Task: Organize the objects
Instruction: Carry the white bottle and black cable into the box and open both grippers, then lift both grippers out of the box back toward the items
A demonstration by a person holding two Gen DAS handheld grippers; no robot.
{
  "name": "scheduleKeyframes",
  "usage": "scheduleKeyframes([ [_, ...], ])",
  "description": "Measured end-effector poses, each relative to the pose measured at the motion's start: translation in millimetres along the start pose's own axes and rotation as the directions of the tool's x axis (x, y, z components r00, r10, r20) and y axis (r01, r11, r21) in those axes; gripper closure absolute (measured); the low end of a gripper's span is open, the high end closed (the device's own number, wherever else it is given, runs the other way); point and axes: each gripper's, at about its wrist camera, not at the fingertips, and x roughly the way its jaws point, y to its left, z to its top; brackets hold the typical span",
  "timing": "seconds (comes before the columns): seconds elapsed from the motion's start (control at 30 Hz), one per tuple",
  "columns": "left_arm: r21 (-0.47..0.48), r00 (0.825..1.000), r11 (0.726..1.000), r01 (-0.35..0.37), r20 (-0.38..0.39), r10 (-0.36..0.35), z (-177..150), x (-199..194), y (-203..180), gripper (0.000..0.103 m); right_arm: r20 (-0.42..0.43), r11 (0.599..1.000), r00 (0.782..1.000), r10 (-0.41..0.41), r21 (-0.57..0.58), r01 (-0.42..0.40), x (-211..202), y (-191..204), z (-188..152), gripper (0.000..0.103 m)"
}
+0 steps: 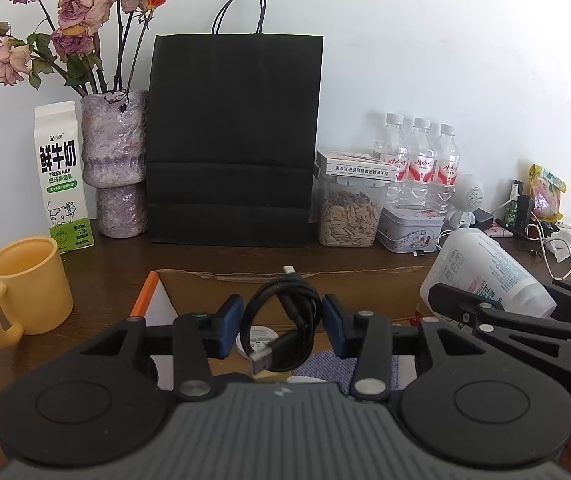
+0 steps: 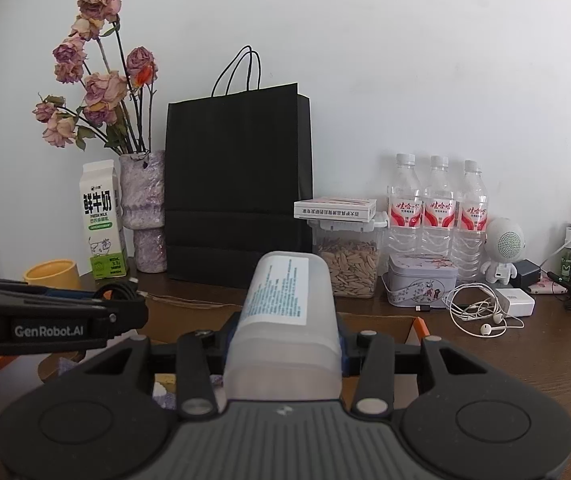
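Observation:
My left gripper (image 1: 281, 326) is shut on a coiled black USB cable (image 1: 281, 320) and holds it over an open cardboard box (image 1: 285, 280). My right gripper (image 2: 285, 340) is shut on a translucent white plastic bottle (image 2: 285, 312) with a printed label, tilted away from me, also above the box (image 2: 377, 322). The bottle shows at the right in the left wrist view (image 1: 489, 272). The left gripper with the cable shows at the left in the right wrist view (image 2: 121, 292).
On the brown table (image 1: 105, 264) stand a yellow mug (image 1: 29, 284), a milk carton (image 1: 63, 176), a vase of dried roses (image 1: 119, 164), a black paper bag (image 1: 233, 140), a seed jar (image 1: 349, 216), a tin (image 1: 411, 228), three water bottles (image 1: 421, 160), white earphones (image 2: 481, 312) and a charger (image 2: 519, 302).

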Motion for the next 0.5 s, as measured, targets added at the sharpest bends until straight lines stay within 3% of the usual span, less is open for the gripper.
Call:
scheduleKeyframes([
  [0.07,-0.001,1.0,1.0,-0.007,0.009,0.007,0.2,-1.5,0.0,0.041,0.004,1.0,1.0,-0.002,0.01,0.002,-1.2,-1.0,0.2,0.057],
  [0.1,-0.004,1.0,1.0,-0.012,0.017,0.012,0.2,-2.7,0.1,0.028,0.004,1.0,1.0,-0.004,0.01,0.004,-1.7,-1.2,0.6,0.053],
  [0.17,-0.008,0.999,0.999,-0.037,0.029,0.037,0.5,-4.5,0.2,0.022,0.01,1.0,1.0,-0.025,0.012,0.025,-3.5,-0.6,0.7,0.029],
  [0.27,-0.034,0.994,0.994,-0.106,0.032,0.107,1.7,-3.2,3.9,0.001,0.021,0.998,0.998,-0.057,0.019,0.057,-5.9,-2.3,1.7,0.016],
  [0.33,-0.045,0.994,0.994,-0.1,0.031,0.102,2.9,-2.7,7.0,0.0,0.023,0.998,0.998,-0.054,0.032,0.053,-6.7,-4.5,2.5,0.005],
  [0.5,-0.049,0.994,0.994,-0.102,0.03,0.103,3.5,-3.3,8.0,0.0,0.032,0.998,0.998,-0.05,0.027,0.049,-8.3,-2.7,2.6,0.004],
])
